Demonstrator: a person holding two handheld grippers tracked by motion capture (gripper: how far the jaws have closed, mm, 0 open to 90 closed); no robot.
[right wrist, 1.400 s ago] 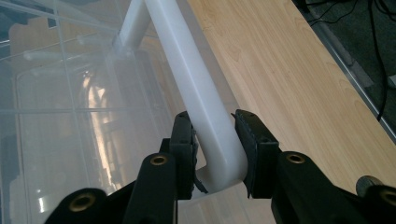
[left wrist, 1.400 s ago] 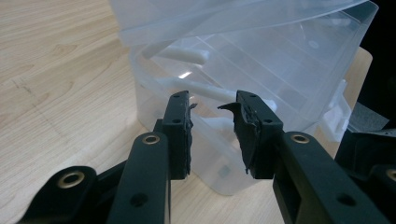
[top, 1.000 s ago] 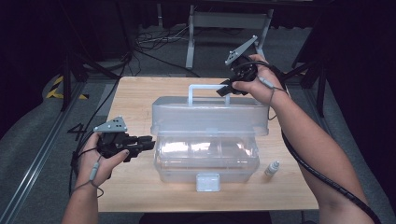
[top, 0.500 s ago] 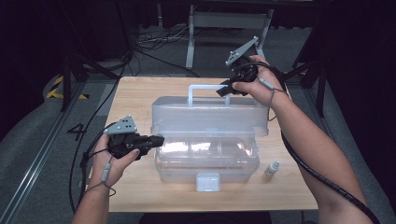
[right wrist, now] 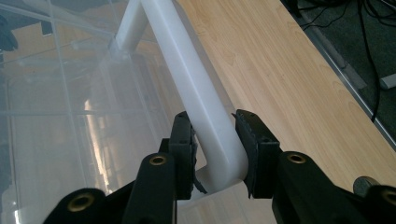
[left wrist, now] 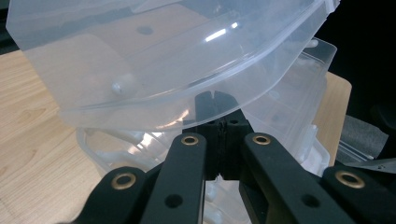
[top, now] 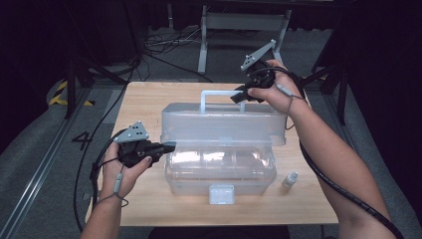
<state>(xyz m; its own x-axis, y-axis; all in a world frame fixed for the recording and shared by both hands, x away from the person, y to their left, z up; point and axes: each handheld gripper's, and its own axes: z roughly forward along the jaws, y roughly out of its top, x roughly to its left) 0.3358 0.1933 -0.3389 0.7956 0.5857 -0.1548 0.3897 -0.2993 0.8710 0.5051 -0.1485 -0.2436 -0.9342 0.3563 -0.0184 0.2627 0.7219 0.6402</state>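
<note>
Left gripper [top: 168, 147] clenched, jaws pressed together under the lid [top: 224, 123] edge at the box's [top: 219, 172] left end. Box mid-tabletop [top: 144, 99], lid raised. Right gripper [top: 238, 97] grasping the handle [right wrist: 196, 88].

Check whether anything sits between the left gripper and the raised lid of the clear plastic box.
Nothing visible does. The left gripper, jaws together, pokes in just under the edge of the clear plastic lid. The right gripper clamps the lid's white handle.
</note>
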